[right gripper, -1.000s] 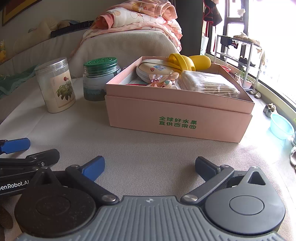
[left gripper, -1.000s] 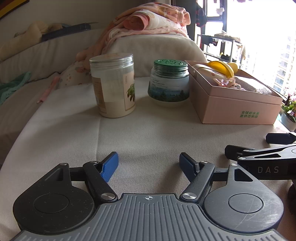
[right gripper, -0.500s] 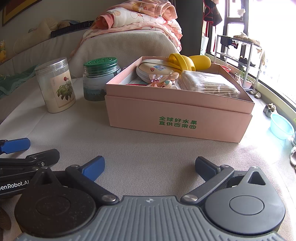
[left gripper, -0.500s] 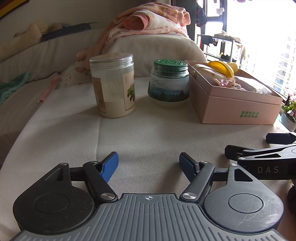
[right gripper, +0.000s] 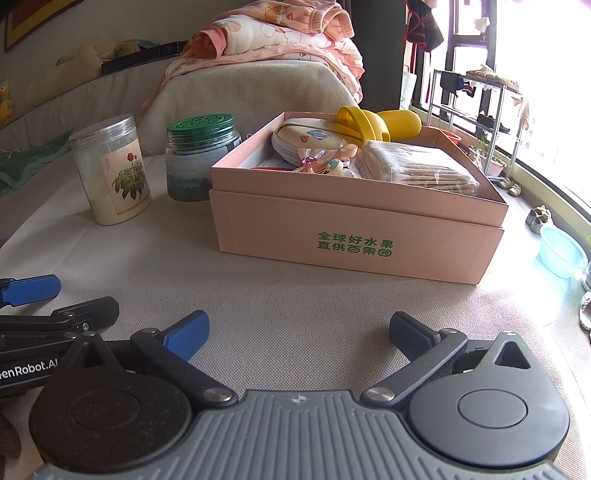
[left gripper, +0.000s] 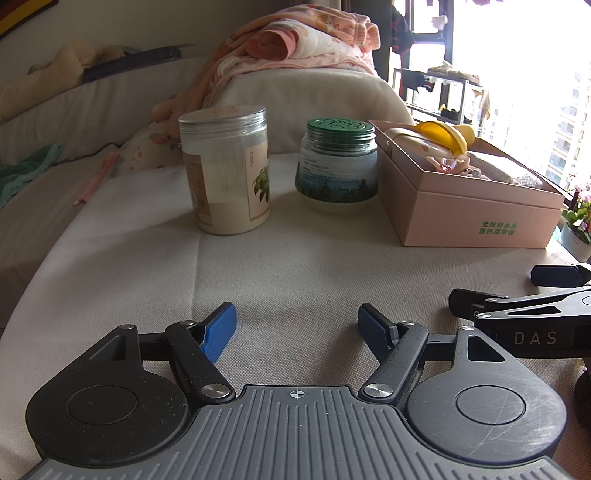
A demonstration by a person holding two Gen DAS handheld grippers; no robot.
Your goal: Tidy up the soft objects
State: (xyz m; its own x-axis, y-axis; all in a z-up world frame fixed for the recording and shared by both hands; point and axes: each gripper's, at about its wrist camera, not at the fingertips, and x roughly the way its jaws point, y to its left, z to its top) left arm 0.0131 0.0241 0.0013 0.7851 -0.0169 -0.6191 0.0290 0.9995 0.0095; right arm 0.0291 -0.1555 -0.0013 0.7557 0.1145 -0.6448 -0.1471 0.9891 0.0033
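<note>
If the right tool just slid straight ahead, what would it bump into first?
Most likely the pink box. The right tool is open and empty, pointing across bare cushion at the box's front wall. The two jars sit off to its left, so it would probably miss them.

We count two grippers: left gripper (left gripper: 297, 325), right gripper (right gripper: 299, 332), each with two fingers, four fingers total. We count two jars: clear-lidded jar (left gripper: 225, 170), green-lidded jar (left gripper: 337, 164). One pink box (right gripper: 354, 229). Inside box we make out one pouch (right gripper: 306, 142), one yellow toy (right gripper: 376, 122), one wrapped packet (right gripper: 417, 168), one ribbon bow (right gripper: 321, 162); further small items there too hidden to count. One pile of pink clothes (right gripper: 280, 33) on cushion. One blue basin (right gripper: 561, 251) on floor.
</note>
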